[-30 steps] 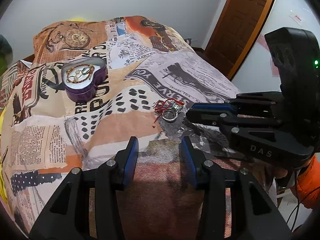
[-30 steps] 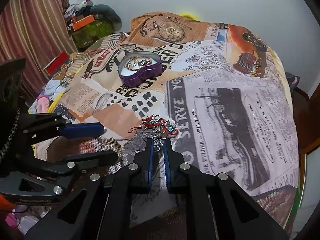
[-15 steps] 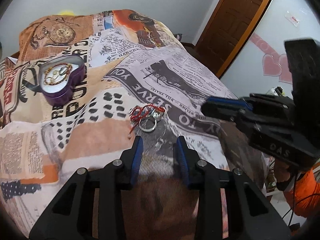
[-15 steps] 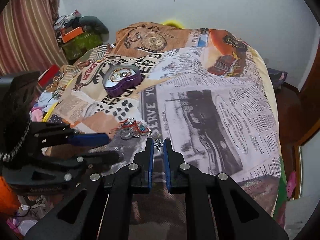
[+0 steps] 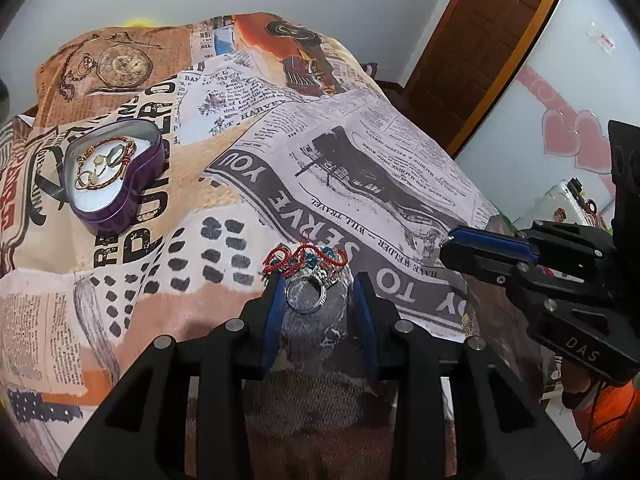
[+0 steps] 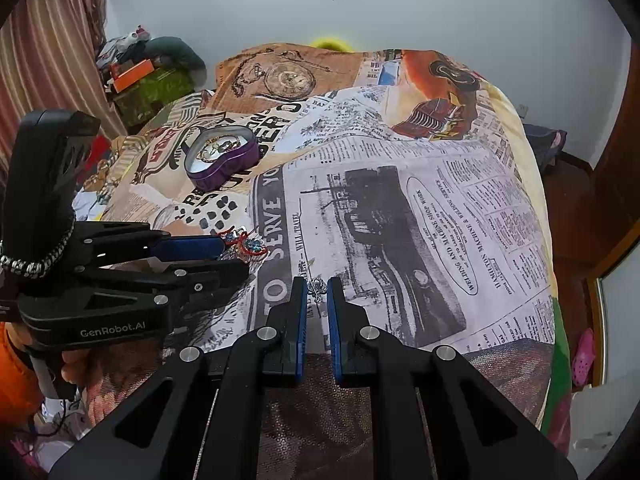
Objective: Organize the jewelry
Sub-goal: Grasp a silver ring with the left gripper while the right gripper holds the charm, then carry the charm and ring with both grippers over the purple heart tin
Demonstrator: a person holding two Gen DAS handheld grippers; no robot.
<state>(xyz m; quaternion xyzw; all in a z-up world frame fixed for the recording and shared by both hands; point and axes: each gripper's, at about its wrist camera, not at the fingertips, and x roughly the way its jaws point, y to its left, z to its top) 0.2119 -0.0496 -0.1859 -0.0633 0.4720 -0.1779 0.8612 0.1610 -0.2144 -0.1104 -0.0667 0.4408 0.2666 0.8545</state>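
Observation:
A pile of jewelry lies on the printed bedspread: a silver ring [image 5: 305, 296] and a red cord bracelet with blue beads [image 5: 304, 258]. My left gripper [image 5: 319, 294] is open, its jaws on either side of the ring. My right gripper [image 6: 317, 294] is shut on a small silver pendant [image 6: 317, 287] and holds it over the bedspread to the right of the pile [image 6: 245, 245]. A purple heart-shaped tin [image 5: 114, 174] with jewelry inside stands open at the far left; it also shows in the right wrist view [image 6: 222, 158].
The bedspread [image 6: 420, 200] covers a bed that drops off at the right edge. A wooden door [image 5: 476, 48] is at the back right. Boxes and clothes [image 6: 144, 76] are piled beside striped curtains at the left.
My left gripper has moved forward to the pile and now has the ring between its jaws. My right gripper has carried the pendant to the right, away from the pile.

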